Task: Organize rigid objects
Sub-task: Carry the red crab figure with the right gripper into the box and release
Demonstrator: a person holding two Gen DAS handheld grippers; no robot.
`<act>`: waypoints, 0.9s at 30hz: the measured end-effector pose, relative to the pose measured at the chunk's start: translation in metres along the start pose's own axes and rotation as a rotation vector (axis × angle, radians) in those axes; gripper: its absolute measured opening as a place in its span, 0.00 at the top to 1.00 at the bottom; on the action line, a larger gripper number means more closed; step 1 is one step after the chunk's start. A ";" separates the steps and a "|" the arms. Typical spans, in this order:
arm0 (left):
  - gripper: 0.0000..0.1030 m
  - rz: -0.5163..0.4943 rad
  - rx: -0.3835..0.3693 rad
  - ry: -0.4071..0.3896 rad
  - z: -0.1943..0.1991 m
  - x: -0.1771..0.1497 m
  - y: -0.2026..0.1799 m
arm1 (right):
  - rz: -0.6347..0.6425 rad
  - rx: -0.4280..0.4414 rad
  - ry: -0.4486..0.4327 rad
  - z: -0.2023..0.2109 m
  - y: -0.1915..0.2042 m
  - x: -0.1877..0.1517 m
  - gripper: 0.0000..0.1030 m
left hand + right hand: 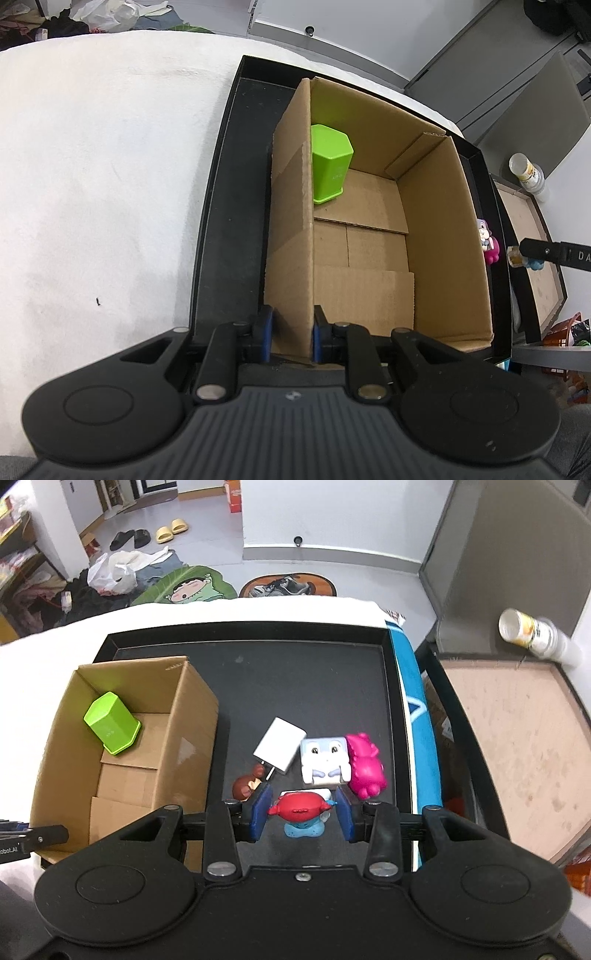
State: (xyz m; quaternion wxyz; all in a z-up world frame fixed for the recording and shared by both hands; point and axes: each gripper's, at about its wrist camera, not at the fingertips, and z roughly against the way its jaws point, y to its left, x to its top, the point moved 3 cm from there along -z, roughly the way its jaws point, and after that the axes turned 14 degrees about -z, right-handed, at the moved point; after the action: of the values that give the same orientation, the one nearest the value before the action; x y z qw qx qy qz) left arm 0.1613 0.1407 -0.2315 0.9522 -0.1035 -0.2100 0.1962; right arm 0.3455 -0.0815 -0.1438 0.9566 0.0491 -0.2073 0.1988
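A cardboard box (pixel 439 236) stands in a black tray (pixel 229 206) and holds a green hexagonal container (pixel 330 162). My left gripper (pixel 291 334) is shut on the box's left wall. In the right wrist view the box (pixel 122 771) sits at the tray's left with the green container (pixel 110 727) inside. My right gripper (pixel 301 808) is open around a red crab figure on a blue base (pixel 299 810). A white charger (pixel 280 748), a white-blue cube toy (pixel 325 762), a pink toy (pixel 365 766) and a brown monkey figure (pixel 245 784) lie just beyond it.
The tray (pixel 317 672) rests on a white cloth-covered table (pixel 103 177). A blue board (pixel 413 716) lines the tray's right side. A wooden-topped stand (pixel 513 746) with a tipped can (pixel 532 633) is to the right. Clutter lies on the floor behind.
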 end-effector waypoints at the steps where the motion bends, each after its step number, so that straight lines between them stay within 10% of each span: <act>1: 0.81 0.000 -0.001 0.000 0.000 0.000 0.000 | 0.007 -0.002 -0.001 0.001 0.003 0.001 0.63; 27: 0.81 0.008 -0.015 0.006 0.000 0.000 0.000 | 0.190 0.043 -0.062 0.022 0.108 0.021 0.63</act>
State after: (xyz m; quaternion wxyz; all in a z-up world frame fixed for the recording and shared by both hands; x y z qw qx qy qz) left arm 0.1611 0.1407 -0.2318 0.9512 -0.1120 -0.2085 0.1981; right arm 0.3110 0.0213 -0.1141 0.9252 0.0558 -0.2363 0.2916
